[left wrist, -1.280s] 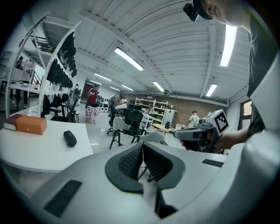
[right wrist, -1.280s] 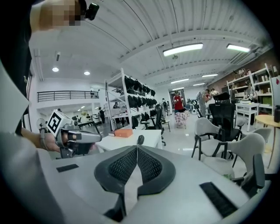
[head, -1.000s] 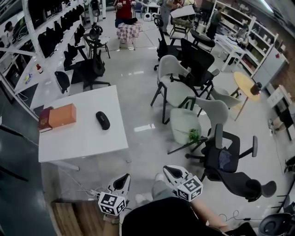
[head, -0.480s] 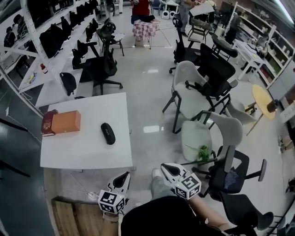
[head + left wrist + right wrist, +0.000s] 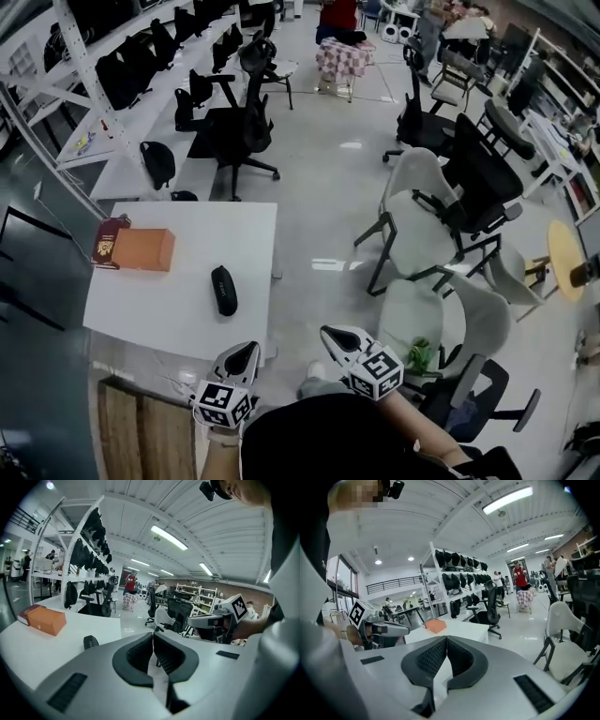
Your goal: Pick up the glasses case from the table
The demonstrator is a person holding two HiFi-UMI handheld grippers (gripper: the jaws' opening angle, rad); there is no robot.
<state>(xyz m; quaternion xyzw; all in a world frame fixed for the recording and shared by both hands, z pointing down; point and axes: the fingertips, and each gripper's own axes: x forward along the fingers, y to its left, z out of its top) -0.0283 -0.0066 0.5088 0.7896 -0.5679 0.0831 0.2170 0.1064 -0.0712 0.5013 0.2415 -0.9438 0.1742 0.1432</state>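
Observation:
The glasses case (image 5: 223, 290), a black oval pouch, lies on the white table (image 5: 169, 309) near its right edge. In the left gripper view the glasses case (image 5: 90, 642) shows just above the gripper's body. My left gripper (image 5: 246, 350) hangs below the table's near corner, short of the case, jaws shut and empty; its tips (image 5: 153, 635) meet. My right gripper (image 5: 334, 334) is over the floor to the right of the table, also shut and empty, pads together (image 5: 446, 639). Each gripper appears in the other's view: the right gripper (image 5: 213, 620), the left gripper (image 5: 384, 630).
An orange box (image 5: 142, 249) and a red book (image 5: 110, 242) lie at the table's far left. Black office chairs (image 5: 239, 131) stand behind the table; grey chairs (image 5: 422, 211) crowd the right. Shelving (image 5: 112, 84) runs along the left. A wooden pallet (image 5: 141, 431) lies near my feet.
The whole scene has slid right and nearer in the head view as I turned and moved toward the table. Both grippers stay shut and empty.

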